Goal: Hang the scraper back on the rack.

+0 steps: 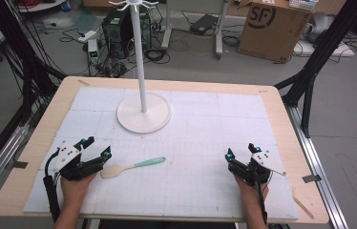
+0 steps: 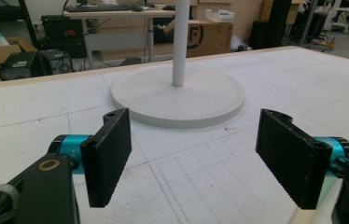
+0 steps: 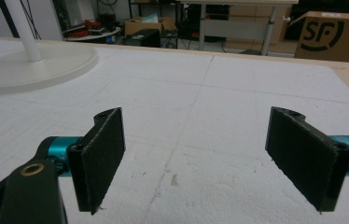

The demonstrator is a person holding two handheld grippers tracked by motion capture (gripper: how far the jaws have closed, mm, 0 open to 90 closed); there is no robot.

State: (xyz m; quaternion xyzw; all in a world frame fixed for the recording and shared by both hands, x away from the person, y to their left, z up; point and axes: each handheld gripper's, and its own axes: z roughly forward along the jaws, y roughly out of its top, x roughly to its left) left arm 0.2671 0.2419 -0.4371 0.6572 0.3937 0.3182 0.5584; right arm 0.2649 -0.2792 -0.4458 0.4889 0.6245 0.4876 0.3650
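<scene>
One spoon (image 2: 303, 215) tip peeks beside left gripper (image 2: 196, 154).

Your left black two-jaw gripper (image 1: 98, 149) carries teal collars behind flat, rough-textured black pads (image 2: 107, 156), a brass-ringed screw hole on its black arm, and a grey three-cornered plate on top. Your right black two-jaw gripper (image 1: 240, 151) matches it, teal collars and grey plate included. A black cable trails from each along your bare forearms.
</scene>
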